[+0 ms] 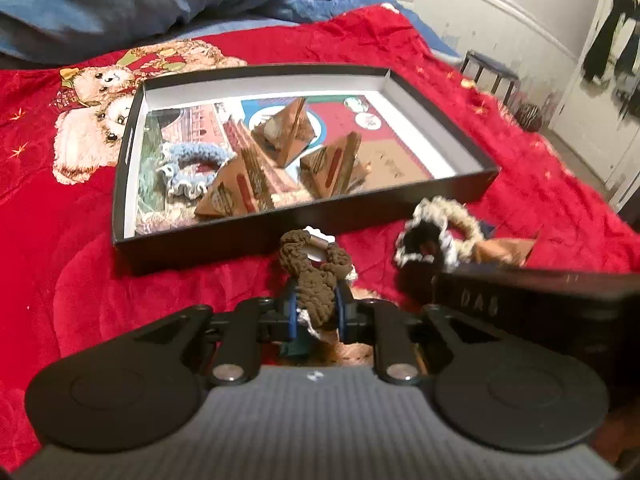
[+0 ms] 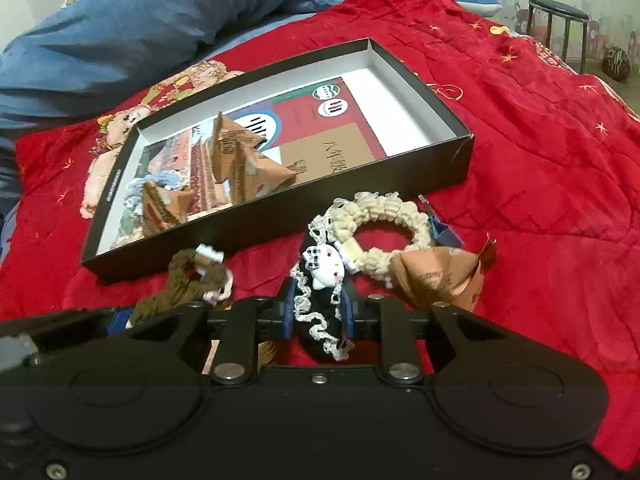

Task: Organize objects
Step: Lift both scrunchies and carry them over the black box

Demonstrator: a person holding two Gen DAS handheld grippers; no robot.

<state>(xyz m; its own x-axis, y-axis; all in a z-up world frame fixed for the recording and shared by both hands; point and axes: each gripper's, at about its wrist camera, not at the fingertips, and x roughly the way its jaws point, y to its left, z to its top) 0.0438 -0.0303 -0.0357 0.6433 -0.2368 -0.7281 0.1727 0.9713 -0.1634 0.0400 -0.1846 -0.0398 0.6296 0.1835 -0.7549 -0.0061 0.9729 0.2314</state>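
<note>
Pinching a brown crocheted scrunchie point(image 1: 316, 276), the left tool point(image 1: 316, 316) is held before the shallow black cardboard box point(image 1: 248, 236); a black lace-trimmed scrunchie point(image 2: 320, 320) is clamped by the right tool point(image 2: 318, 312).

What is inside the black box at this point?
The black box holds three brown pyramid packets, a light blue scrunchie and a printed sheet lining the bottom. Anything beneath the packets is covered.
</note>
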